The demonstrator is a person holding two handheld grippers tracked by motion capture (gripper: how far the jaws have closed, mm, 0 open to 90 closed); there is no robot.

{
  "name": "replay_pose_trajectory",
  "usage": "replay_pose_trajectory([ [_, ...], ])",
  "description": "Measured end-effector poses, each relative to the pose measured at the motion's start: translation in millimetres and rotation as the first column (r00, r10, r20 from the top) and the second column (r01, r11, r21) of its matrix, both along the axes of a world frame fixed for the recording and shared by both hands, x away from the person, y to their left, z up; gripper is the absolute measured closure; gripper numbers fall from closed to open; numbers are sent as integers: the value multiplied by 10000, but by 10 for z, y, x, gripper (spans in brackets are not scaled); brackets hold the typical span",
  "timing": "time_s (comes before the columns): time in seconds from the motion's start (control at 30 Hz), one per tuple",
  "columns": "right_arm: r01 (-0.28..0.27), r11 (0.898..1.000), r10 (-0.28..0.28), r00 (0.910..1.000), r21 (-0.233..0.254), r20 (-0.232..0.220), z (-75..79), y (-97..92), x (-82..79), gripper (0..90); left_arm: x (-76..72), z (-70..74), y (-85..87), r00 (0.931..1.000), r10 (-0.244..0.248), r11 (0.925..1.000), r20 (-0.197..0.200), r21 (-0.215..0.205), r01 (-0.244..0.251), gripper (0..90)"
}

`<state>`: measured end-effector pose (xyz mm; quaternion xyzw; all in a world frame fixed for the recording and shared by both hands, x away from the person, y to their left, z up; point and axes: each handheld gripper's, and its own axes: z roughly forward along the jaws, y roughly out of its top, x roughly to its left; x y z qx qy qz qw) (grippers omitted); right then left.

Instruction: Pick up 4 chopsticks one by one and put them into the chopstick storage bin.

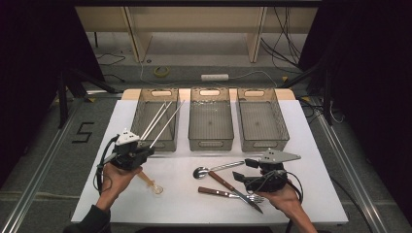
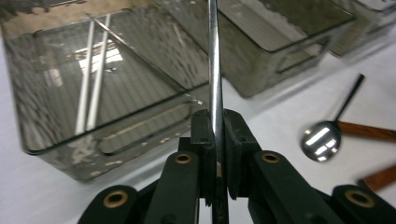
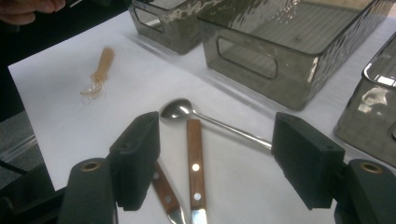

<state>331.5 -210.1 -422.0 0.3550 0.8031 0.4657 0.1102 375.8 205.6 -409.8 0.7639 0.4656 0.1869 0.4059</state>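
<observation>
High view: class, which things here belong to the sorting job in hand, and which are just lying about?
In the job:
- left gripper, shut on a chopstick
- left bin, two chopsticks already in it
- right gripper, open above the spoon and knife

Lying about:
- power strip
- tape roll
- cables

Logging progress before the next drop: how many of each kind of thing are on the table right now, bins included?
Bins: 3
Chopsticks: 3
Spoons: 2
Knife: 1
Fork: 1
Total: 10
</observation>
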Motion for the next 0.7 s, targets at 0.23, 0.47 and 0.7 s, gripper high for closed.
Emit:
replay_pose_trajectory([
  [0.23,-6,10000,6,10000,-46,0,-18,-27,-68,337,326,12,105,9958,872,9961,-285,129,-868,834],
  [0.47,-152,9999,152,9999,-64,-25,-31,-2,-102,337,636,18,184,9866,1505,9886,-638,178,-1496,834],
  [0.7,-274,9996,273,9996,-61,-87,-39,18,-114,337,821,35,184,9810,1764,9842,-805,279,-1747,834],
])
